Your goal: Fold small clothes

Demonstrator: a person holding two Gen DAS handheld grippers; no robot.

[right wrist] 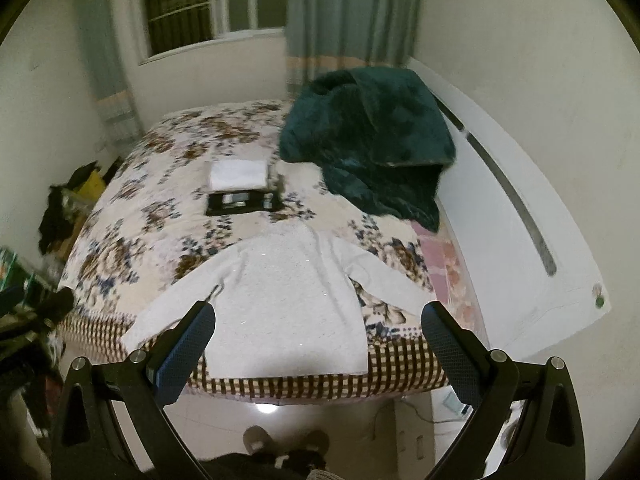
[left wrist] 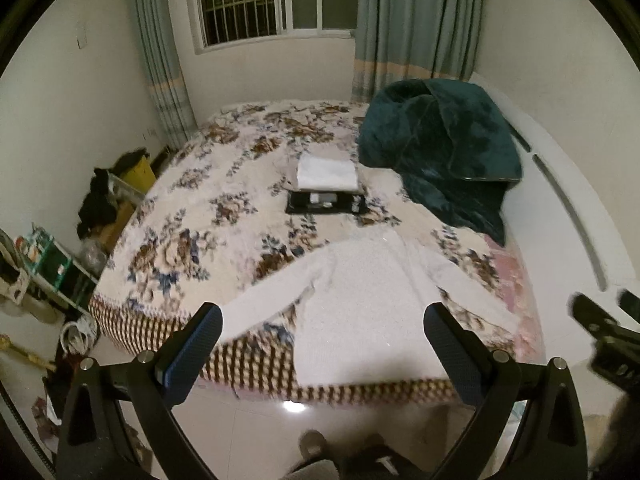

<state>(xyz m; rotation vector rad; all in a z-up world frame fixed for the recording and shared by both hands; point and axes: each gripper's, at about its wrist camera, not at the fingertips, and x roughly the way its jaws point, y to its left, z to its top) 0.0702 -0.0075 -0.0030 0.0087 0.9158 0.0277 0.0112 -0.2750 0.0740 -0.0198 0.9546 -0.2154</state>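
A small white long-sleeved top point(left wrist: 356, 300) point(right wrist: 284, 300) lies spread flat at the near edge of the floral bed, sleeves out to both sides, hem hanging slightly over the edge. My left gripper point(left wrist: 324, 344) hovers open above the near edge, nothing between its fingers. My right gripper point(right wrist: 320, 340) is open too, held back from the hem, and shows at the right rim of the left wrist view point(left wrist: 600, 332). Further back sits a stack of folded clothes point(left wrist: 326, 174) point(right wrist: 239, 174), white on top, over a black item.
A dark teal blanket point(left wrist: 440, 148) point(right wrist: 372, 148) is heaped at the bed's far right by the white headboard point(right wrist: 520, 240). Clutter and boxes point(left wrist: 52, 264) line the floor on the left. A person's slippers point(right wrist: 256, 440) stand on the tiled floor below me.
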